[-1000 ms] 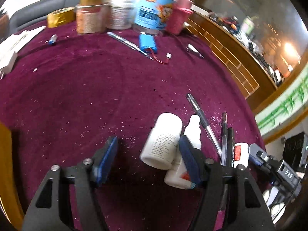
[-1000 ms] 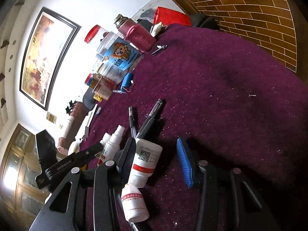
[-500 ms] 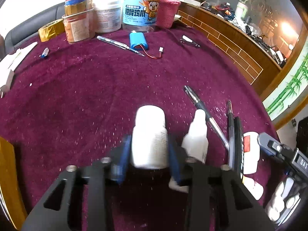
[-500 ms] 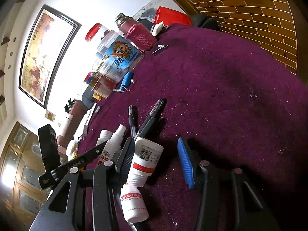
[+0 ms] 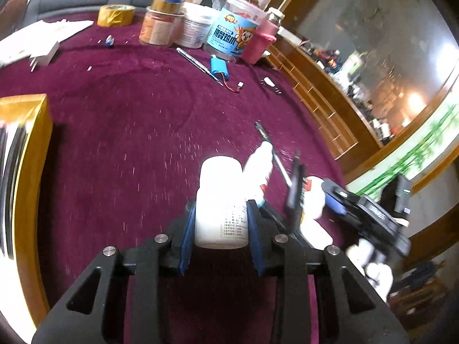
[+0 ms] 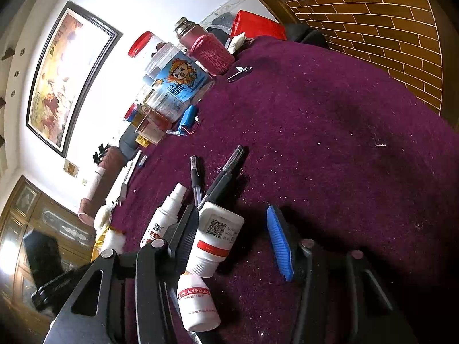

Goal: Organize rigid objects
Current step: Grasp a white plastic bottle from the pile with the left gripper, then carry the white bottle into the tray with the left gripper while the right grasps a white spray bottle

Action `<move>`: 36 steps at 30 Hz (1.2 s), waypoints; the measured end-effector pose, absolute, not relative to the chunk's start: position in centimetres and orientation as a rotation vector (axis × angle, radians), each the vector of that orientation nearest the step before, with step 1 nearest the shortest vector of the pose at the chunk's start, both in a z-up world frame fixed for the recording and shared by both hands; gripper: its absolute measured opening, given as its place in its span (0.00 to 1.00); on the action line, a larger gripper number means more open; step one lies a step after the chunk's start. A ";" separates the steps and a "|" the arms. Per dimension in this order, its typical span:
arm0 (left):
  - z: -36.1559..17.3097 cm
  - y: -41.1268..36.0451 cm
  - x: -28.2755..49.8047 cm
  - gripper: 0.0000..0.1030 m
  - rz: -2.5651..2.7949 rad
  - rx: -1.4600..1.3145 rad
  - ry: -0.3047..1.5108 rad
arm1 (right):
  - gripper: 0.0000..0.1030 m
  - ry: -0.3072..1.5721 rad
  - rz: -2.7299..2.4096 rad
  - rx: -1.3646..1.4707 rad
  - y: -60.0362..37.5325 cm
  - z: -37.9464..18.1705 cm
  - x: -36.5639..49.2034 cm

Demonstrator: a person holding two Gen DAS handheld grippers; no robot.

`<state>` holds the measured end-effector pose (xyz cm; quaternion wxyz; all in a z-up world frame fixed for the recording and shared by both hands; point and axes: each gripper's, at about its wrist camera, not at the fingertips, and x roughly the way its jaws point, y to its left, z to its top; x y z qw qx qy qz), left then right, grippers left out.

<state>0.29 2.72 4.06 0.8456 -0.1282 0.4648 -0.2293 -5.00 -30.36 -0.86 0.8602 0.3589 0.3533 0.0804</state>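
Two tongs: left tongs (image 5: 220,220) pinched white bottle (image 5: 221,200) above purple table (image 5: 129,143); right tongs (image 6: 232,238) spread around red-banded bottle (image 6: 216,238). Best carried level, grip firm.

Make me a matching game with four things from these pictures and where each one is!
Things:
1. white pill bottle
2. gold tape roll
3. blue battery pack
4. white bottle with a QR code

Places:
A. lying between the open jaws of the right gripper
B. far back on the purple cloth, beside the jars
C. clamped in the left gripper
D. lying in front of the cartoon jar, with a red wire

Pairs: 1-C, 2-B, 3-D, 4-A
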 end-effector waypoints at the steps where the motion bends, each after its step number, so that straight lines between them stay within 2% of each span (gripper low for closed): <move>1: 4.2 3.1 -0.5 0.29 -0.493 -0.292 0.977 | 0.44 0.741 0.167 0.750 -30.3 -0.8 -5.0; 9: 4.7 5.9 -5.8 0.30 -0.514 -0.400 0.909 | 0.44 0.741 0.165 0.748 -30.3 -0.8 -5.0; 15: 5.1 6.6 -8.2 0.30 -0.502 -0.374 0.869 | 0.45 0.767 0.171 0.721 -30.2 -0.5 -4.7; 25: 4.7 7.9 -9.9 0.30 -0.508 -0.392 0.846 | 0.45 0.784 0.133 0.477 -24.7 6.9 -4.8; 36: 5.5 12.7 -11.3 0.30 -0.485 -0.474 0.789 | 0.44 1.015 0.122 0.434 -16.6 2.8 2.4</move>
